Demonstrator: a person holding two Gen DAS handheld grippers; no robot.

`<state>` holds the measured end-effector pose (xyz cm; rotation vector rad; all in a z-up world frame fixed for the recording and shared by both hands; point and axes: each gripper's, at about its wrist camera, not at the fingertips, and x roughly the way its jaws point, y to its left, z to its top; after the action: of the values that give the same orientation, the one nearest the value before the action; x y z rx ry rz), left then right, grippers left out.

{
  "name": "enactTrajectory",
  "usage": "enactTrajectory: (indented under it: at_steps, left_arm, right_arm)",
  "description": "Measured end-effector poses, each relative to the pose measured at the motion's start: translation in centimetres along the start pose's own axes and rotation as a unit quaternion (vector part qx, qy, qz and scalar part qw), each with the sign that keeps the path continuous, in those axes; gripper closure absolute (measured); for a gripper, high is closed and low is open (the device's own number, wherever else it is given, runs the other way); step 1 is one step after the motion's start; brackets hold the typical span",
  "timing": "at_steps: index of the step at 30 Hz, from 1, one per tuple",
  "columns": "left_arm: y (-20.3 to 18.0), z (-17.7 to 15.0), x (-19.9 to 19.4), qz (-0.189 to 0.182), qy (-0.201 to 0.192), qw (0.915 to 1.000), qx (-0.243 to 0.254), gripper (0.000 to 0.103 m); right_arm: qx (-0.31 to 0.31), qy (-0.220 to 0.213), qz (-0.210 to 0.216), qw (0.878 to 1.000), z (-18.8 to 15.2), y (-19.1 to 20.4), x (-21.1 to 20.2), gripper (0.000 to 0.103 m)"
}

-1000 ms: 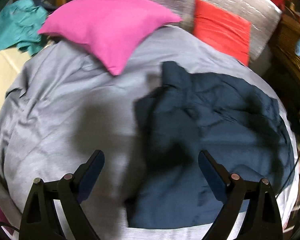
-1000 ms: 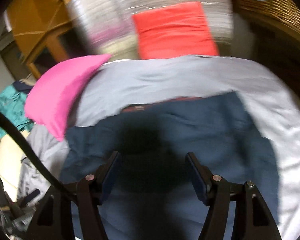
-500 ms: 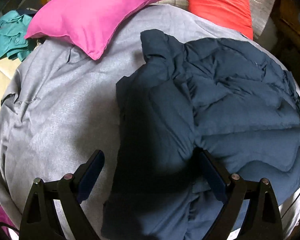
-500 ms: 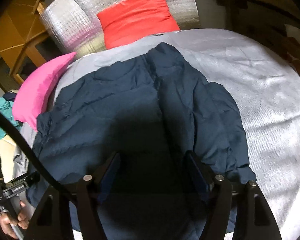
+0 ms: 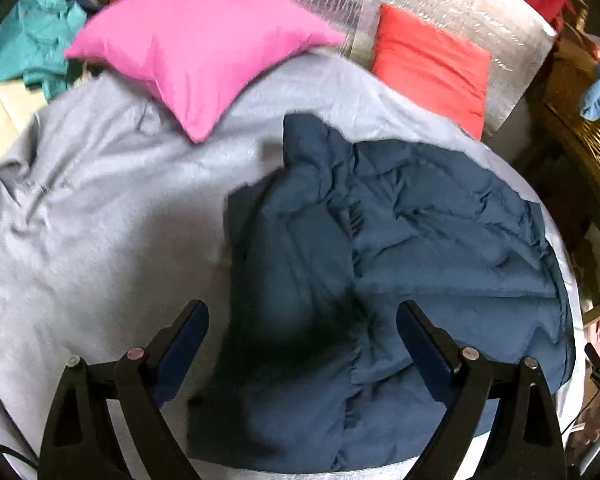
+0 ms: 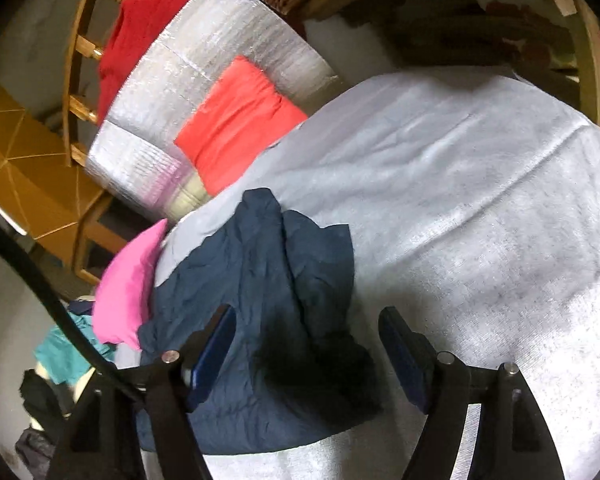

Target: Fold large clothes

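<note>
Lying spread on grey bedsheet (image 5: 100, 220), navy quilted jacket (image 5: 400, 248) w/ one side panel apparently folded in over body, so fold looking partly underway, prob. early-to-mid stage. Remaining, by the look of it: bringing in other side/sleeve, then doubling lengthwise into a compact stack. Not yet tidy.

Sitting toward right half of bed in left wrist view, hem nearing near edge, a narrow end reaching toward head of bed near pink pillow (image 5: 204, 52) and red cushion (image 5: 432, 76). In right wrist view, occupying left part of sheet, w/ bare grey stretching to the right edge.

Looking puffy, stitched in horizontal channels, heavily wrinkled, dark seam or zip line running down the middle. Fabric appearing soft, slippery-ish, prob. springing back when folded.

Left gripper (image 5: 302, 332) hanging open above jacket's lower part, nothing between fingers. Right gripper (image 6: 306, 340) also open, jaws having just been closing slightly, no cloth pinched btwn them; hovering over jacket's near edge, left finger above navy cloth, right finger above bare sheet.
</note>
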<state>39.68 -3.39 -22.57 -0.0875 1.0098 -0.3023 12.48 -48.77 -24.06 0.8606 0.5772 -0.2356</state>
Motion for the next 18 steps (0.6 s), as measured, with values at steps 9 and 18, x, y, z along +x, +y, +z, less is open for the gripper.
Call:
enactTrajectory:
  at_steps: [9,18]
  left_arm:
    - [-0.8,-0.7,3.6,0.028,0.050,0.9984,0.004,0.007]
    - [3.3,0.6,0.2,-0.009,0.016,0.9989,-0.044,0.007]
  right_arm:
    - [-0.041,0.134,-0.058,0.988,-3.6,1.4,6.9,0.042]
    - [0.003,0.060,-0.010,0.998,-0.3,0.6,3.2,0.019]
